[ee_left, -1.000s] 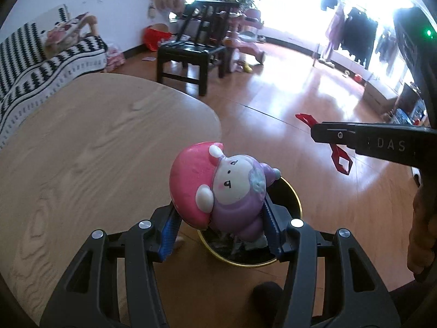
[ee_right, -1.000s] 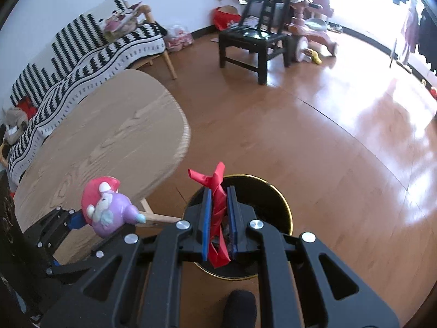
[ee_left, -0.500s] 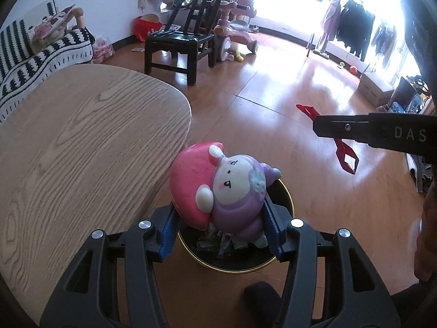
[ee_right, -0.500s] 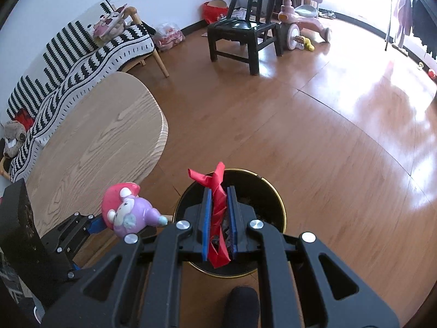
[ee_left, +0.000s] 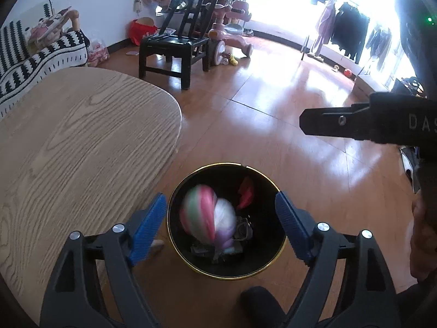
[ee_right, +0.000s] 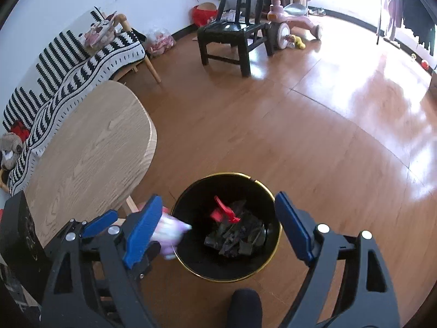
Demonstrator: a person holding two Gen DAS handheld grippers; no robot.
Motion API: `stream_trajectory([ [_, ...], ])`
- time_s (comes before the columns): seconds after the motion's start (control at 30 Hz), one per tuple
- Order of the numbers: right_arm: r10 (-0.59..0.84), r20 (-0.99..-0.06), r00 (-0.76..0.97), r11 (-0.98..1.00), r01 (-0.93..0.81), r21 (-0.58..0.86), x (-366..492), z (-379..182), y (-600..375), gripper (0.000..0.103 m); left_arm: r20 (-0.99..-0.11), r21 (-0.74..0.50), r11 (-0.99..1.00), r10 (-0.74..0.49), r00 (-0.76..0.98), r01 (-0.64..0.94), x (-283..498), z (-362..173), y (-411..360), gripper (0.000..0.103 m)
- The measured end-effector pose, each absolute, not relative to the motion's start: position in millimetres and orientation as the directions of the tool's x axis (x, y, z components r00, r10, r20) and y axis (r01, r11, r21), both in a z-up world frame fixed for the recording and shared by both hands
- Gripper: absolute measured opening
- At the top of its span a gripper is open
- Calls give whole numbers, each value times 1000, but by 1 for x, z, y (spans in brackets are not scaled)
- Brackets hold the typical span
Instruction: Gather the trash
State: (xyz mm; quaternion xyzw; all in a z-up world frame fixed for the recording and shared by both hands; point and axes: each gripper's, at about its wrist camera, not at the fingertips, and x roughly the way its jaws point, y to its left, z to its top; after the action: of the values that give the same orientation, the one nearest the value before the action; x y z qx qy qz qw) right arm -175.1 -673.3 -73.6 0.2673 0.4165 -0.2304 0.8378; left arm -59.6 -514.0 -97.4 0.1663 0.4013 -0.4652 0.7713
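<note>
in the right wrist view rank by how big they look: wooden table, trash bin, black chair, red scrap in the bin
1. wooden table
2. trash bin
3. black chair, though it stands much farther from the camera, so its true size against the bin is unsure
4. red scrap

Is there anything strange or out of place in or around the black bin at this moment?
Yes. A pink and purple toy figure, motion-blurred, sits among the dark scraps in the black bin, an odd thing to discard. The red scrap lies inside too.
</note>
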Motion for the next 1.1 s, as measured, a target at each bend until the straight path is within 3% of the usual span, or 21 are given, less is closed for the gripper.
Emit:
stream_trajectory([
  [0.23, -171, -812, 558, 757, 602, 254, -171, -67, -667, 82, -759, -118, 533, -592, 270, 838, -56, -85, -503, 90],
  [0.5, -196, -768, 610, 804, 548, 230, -141, -39, -635, 93, -726, -82, 636, -565, 391, 767, -23, -47, -434, 95],
  [0.8, -117, -722, 681, 908, 368, 200, -58, -9, -526, 96, -737, 2, 892, -305, 603, 453, 52, -20, -255, 95],
  [1.1, -24, -711, 703, 980, 159, 124, 14, -4, -390, 96, -716, 19, 982, -119, 688, 189, 69, -1, -96, 95],
])
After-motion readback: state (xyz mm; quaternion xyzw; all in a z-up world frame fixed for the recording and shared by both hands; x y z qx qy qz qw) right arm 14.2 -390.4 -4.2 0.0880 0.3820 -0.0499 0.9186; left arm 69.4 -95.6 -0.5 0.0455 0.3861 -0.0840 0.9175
